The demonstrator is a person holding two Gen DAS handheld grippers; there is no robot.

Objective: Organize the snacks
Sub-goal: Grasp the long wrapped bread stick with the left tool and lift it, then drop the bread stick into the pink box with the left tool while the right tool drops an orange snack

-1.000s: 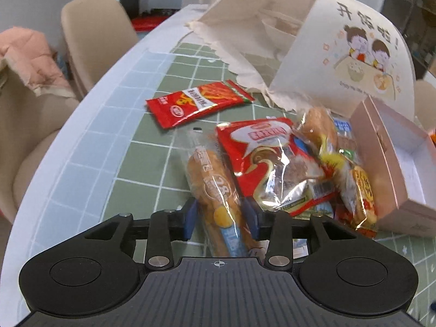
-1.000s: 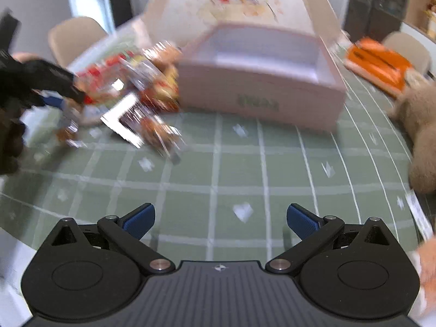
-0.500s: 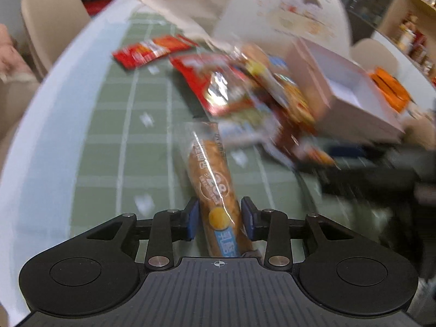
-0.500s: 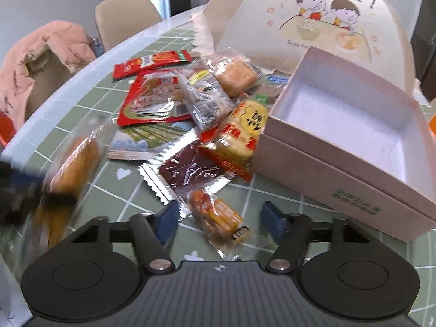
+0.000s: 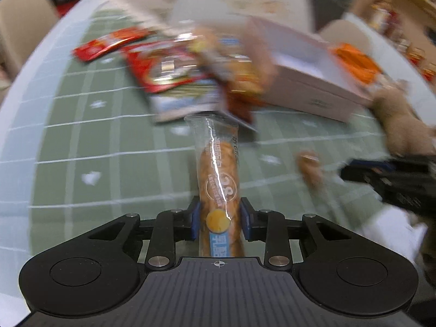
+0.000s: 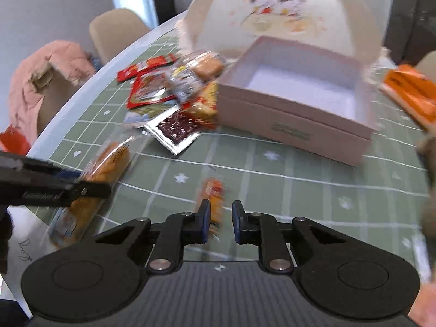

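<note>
My left gripper (image 5: 219, 219) is shut on a long clear-wrapped bread stick snack (image 5: 219, 174) and holds it above the table; it also shows in the right wrist view (image 6: 105, 174). My right gripper (image 6: 220, 219) has its jaws narrowly apart around a small orange snack packet (image 6: 212, 192); blur hides whether it is gripped. That packet (image 5: 309, 163) also shows in the left wrist view. A pile of snack packets (image 6: 177, 95) lies left of an open pink box (image 6: 297, 103), which looks empty inside.
A domed food cover with cartoon children (image 6: 283, 16) stands behind the box. An orange pack (image 6: 411, 92) and a brown plush toy (image 5: 400, 120) lie right. Chairs (image 6: 117, 32) and a pink jacket (image 6: 46, 81) stand beyond the table's left edge.
My left gripper has lifted the bread stick snack and swung right toward the box. My right gripper has narrowed from wide open around the small orange packet and pulled back from the pile.
</note>
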